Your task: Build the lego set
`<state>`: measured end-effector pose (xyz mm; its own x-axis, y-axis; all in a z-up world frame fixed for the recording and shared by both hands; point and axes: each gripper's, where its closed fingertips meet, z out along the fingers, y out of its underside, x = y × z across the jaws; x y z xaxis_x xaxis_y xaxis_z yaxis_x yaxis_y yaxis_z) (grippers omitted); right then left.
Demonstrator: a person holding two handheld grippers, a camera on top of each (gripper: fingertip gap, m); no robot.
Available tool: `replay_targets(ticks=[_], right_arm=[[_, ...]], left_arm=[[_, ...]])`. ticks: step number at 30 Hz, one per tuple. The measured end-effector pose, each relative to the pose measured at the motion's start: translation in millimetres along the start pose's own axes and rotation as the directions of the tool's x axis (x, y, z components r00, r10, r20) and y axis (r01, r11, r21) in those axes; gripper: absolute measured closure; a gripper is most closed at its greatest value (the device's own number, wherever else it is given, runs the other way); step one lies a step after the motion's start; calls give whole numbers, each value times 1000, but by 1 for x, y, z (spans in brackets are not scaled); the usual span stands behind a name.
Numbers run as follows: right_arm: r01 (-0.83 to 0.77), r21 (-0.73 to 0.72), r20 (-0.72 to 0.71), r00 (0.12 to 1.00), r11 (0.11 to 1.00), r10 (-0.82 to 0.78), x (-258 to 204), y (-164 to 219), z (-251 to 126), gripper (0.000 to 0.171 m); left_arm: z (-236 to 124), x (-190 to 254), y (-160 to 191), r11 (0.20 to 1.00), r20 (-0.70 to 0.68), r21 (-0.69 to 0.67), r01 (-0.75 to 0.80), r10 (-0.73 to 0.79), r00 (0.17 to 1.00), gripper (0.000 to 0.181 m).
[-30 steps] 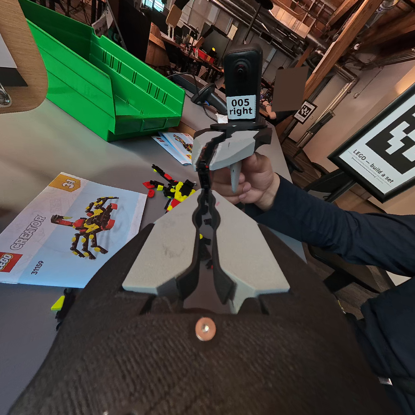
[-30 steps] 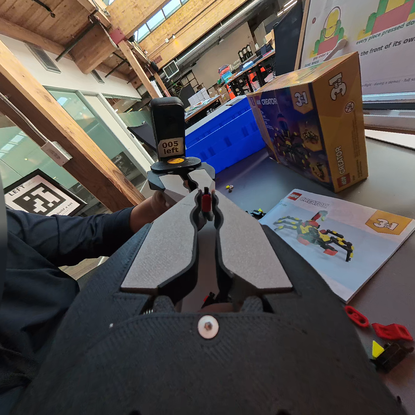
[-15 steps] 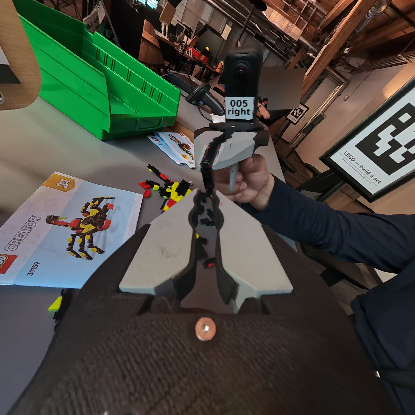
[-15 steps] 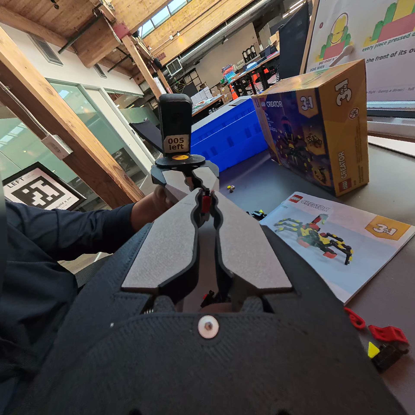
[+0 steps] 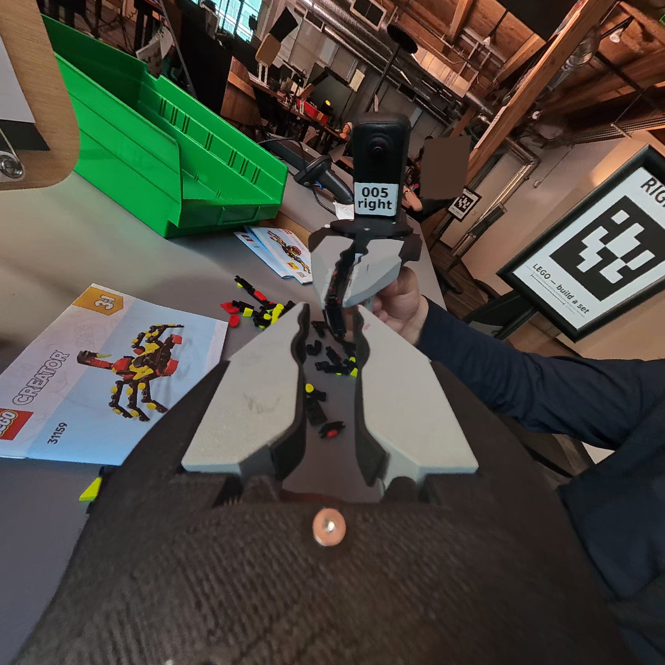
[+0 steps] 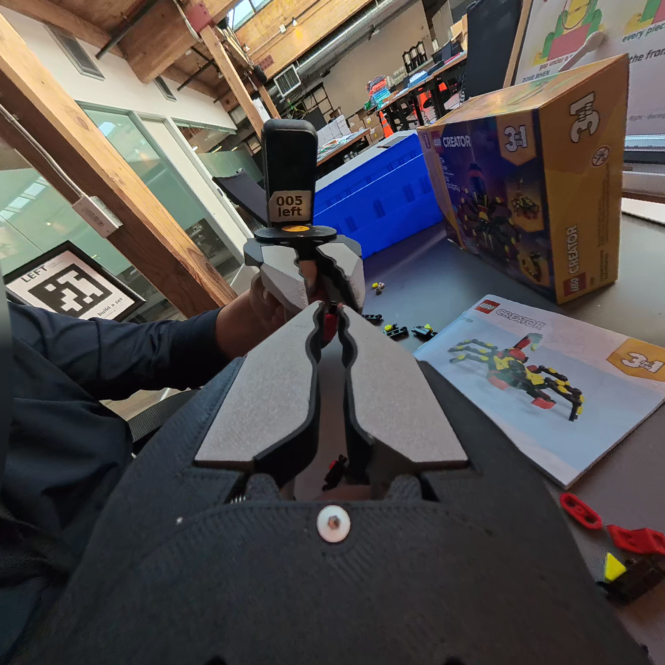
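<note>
1. The left gripper (image 5: 331, 320) is seen with its 2 matte grey, wedge-shaped fingers spread apart, their black inner edges wavy; nothing is clamped between them.
2. The right gripper (image 6: 329, 316) is closed on a small lego assembly (image 6: 329, 325), of which a glossy red part and a black tip are shown between the fingertips in the right wrist view.
3. In the left wrist view the same assembly (image 5: 335, 309) appears as a slim black strip with small red spots. Its long axis runs nearly upright, from the right gripper's fingers at 12 o'clock down to 6 o'clock, and its lower end reaches between the tips of the left gripper; contact cannot be told.
4. Loose pieces (image 5: 259, 309) in black, red and yellow are scattered on the smooth grey table (image 5: 118, 244), at 11 o'clock from the left gripper, with more lying beneath its open fingers.
5. A flat instruction booklet (image 5: 108, 370) with a pale blue cover lies at 9 o'clock from the left gripper.
6. A ribbed green plastic bin (image 5: 172, 162) is placed at 10 o'clock, well apart.
7. An upright yellow cardboard box (image 6: 532, 187) stands at 2 o'clock in the right wrist view, with a blue bin (image 6: 374, 201) beside it.
</note>
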<state>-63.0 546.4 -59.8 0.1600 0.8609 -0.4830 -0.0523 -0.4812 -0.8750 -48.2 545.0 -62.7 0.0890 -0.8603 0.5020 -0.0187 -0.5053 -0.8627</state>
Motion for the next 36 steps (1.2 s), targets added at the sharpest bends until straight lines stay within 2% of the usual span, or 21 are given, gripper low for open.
replay_targets(ticks=[5,8,13,18,26,36], right_arm=[[-12,14,10,1000,1000,12,-1,-1,1,168],[-6,79,-18,1000,997,8,0,-11,-1,171],[34,122,-75,997,992,-25,-3,-20,-4,171],[-6,175,-28,1000,984,11,-8,-26,-4,171],[-55,253,-31,997,966,65,-8,-33,-3,171],[-27,270,-60,997,963,45,-11,-35,-3,171]], left_arm=[[2,1,2,1000,-7,-5,-9,9,1000,171],[1,3,-5,999,-15,50,16,-16,1000,176],[2,8,-15,983,-62,156,95,-86,994,176],[1,13,-22,972,-57,225,70,-58,997,176],[-4,13,-32,948,14,317,33,-39,999,176],[-9,15,-38,923,14,384,27,-35,999,177]])
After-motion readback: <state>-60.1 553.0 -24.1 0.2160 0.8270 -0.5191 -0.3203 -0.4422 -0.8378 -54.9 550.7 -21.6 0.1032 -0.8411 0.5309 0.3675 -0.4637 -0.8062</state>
